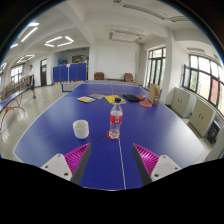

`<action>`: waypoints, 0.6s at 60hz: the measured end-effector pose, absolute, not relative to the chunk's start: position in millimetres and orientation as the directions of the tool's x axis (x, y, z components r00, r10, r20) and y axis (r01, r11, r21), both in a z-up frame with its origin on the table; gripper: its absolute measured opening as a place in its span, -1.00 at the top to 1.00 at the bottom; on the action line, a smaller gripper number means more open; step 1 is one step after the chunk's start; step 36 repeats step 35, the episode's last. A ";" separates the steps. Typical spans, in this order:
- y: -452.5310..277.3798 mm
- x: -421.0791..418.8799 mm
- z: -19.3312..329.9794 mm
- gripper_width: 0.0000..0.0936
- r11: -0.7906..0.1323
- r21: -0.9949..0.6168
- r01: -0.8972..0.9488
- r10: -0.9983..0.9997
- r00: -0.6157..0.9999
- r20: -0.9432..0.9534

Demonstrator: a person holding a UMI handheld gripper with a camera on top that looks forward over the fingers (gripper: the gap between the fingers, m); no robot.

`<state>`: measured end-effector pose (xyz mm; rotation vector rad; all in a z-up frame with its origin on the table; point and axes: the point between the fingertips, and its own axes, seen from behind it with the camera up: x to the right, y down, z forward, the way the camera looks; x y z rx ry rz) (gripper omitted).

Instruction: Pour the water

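Observation:
A clear plastic water bottle (116,120) with a red label and red cap stands upright on the blue table-tennis table (60,120), on the white centre line. A white cup (81,128) stands to its left, a little apart from it. My gripper (111,158) is open and empty, its pink pads (77,157) spread wide. Both the bottle and the cup stand beyond the fingertips, the bottle roughly in line with the gap between them.
At the table's far end lie a yellow flat item (87,99), a dark object (118,98), a yellow-orange item (133,98) and a red paddle (147,103). Blue barriers (70,73) stand at the far wall. Windows and radiators (201,115) line the right side.

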<state>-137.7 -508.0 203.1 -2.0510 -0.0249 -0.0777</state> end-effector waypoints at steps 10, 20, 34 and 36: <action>-581.5 -145.0 211.7 -0.81 -0.474 -0.877 0.079 0.001 0.996 0.090; -602.6 -128.6 213.8 -0.82 -0.463 -0.880 0.108 -0.018 0.991 0.132; -614.2 -122.4 214.4 -0.82 -0.461 -0.884 0.080 -0.028 0.994 0.105; -613.7 -121.9 214.7 -0.82 -0.459 -0.885 0.077 -0.030 0.994 0.102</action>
